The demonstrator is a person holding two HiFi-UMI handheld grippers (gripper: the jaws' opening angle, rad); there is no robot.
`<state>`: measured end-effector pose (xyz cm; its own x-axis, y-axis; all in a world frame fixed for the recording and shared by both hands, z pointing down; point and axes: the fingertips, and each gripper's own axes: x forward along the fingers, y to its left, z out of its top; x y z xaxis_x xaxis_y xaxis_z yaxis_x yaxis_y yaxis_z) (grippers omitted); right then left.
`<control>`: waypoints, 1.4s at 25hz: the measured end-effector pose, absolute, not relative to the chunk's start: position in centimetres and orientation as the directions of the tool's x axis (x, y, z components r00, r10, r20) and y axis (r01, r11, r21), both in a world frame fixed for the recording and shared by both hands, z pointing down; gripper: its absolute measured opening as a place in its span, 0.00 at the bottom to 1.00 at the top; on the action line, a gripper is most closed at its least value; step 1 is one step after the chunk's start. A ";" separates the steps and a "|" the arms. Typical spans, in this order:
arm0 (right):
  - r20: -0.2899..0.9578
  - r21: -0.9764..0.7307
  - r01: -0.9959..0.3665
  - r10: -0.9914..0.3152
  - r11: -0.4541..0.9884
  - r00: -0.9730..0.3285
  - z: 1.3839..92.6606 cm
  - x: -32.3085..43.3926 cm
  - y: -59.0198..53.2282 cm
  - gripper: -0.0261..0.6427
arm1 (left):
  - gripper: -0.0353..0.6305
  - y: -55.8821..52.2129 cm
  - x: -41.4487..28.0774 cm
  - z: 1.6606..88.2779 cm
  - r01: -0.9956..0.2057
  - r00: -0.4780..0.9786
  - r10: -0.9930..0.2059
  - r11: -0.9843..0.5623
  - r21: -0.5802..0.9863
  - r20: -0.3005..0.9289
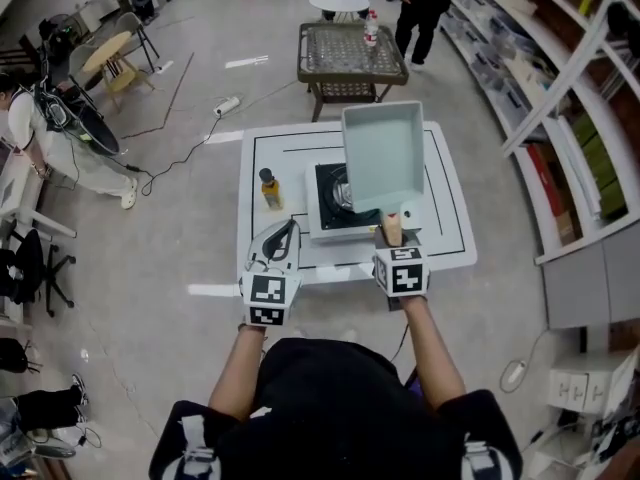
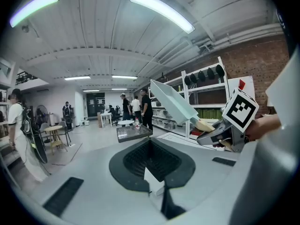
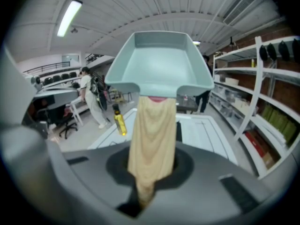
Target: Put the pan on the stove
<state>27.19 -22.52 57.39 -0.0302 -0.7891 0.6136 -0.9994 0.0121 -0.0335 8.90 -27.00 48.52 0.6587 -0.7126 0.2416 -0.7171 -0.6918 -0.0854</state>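
So the right gripper (image 1: pixel 394 240) is clamping its jaws tight on the light wooden handle (image 1: pixel 393 228) of the pale mint-green square pan (image 1: pixel 382 153). In the right gripper view that handle (image 3: pixel 152 139) is running straight up out of the closed jaws, and the pan (image 3: pixel 161 64) is filling the middle of the shot.

The pan isn't sitting on anything. It's hanging in the air, tilted with its far end higher than the handle, which the left gripper view shows from the side (image 2: pixel 173 102). From the head view it's hovering over the right part of the white-cased single-burner stove with the black top (image 1: pixel 328 196).

The stove is sitting in the middle of the white table with the black outline (image 1: pixel 452 253). A small yellow oil bottle with a dark cap (image 1: pixel 269 189) is standing just left of the stove.

The left gripper (image 1: pixel 288 230) is hanging near the front edge of the table, left of the stove. Its jaws are looking pressed together with nothing between them, and it isn't touching the pan.
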 end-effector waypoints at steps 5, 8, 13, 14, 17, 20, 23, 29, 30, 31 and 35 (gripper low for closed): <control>0.656 -0.043 -0.999 -0.754 0.005 -0.032 58.9 26.8 -23.1 0.11 | 0.09 -27.2 8.1 49.1 -0.730 0.641 -0.723 -0.678 -0.088 0.256; 0.679 -0.033 -0.999 -0.734 -0.003 -0.020 59.6 26.7 -23.7 0.11 | 0.09 -27.6 7.7 49.1 -0.733 0.636 -0.727 -0.674 -0.090 0.259; 0.735 -0.033 -0.999 -0.678 -0.015 -0.014 62.4 26.6 -24.0 0.11 | 0.09 -27.9 7.2 49.6 -0.736 0.631 -0.727 -0.671 -0.087 0.271; 0.743 -0.035 -0.999 -0.669 -0.016 -0.015 62.9 26.6 -24.1 0.11 | 0.09 -28.0 7.2 49.7 -0.736 0.630 -0.727 -0.671 -0.088 0.274; 0.780 -0.053 -0.998 -0.625 -0.027 -0.024 64.7 26.4 -24.1 0.11 | 0.09 -28.3 6.8 50.2 -0.737 0.624 -0.727 -0.669 -0.092 0.284; 0.805 -0.077 -0.997 -0.592 -0.031 -0.043 66.2 25.8 -24.1 0.11 | 0.09 -28.6 6.4 50.5 -0.739 0.619 -0.728 -0.667 -0.095 0.293; 0.823 -0.072 -0.997 -0.566 -0.026 -0.045 67.6 25.5 -24.4 0.11 | 0.09 -28.8 6.3 50.8 -0.740 0.616 -0.729 -0.665 -0.097 0.299; 0.880 -0.069 -0.997 -0.473 -0.044 -0.040 70.8 25.5 -24.0 0.11 | 0.09 -29.2 6.1 51.3 -0.739 0.614 -0.726 -0.667 -0.098 0.309; 0.882 -0.070 -0.997 -0.470 -0.041 -0.043 71.1 25.5 -24.2 0.11 | 0.09 -29.2 6.1 51.4 -0.739 0.613 -0.726 -0.667 -0.099 0.312; 0.884 -0.062 -0.997 -0.465 -0.039 -0.037 71.3 25.6 -24.3 0.11 | 0.09 -29.3 6.1 51.5 -0.739 0.612 -0.725 -0.666 -0.098 0.315; 0.914 -0.057 -0.997 -0.404 -0.056 -0.029 72.5 25.9 -23.6 0.11 | 0.09 -29.5 6.1 52.3 -0.741 0.610 -0.719 -0.667 -0.082 0.333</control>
<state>25.91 -23.64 72.47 -0.0293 -0.4041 0.9142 -0.9969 -0.0556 -0.0566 6.07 -29.49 52.25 0.6101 -0.7189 0.3331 -0.7408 -0.6667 -0.0822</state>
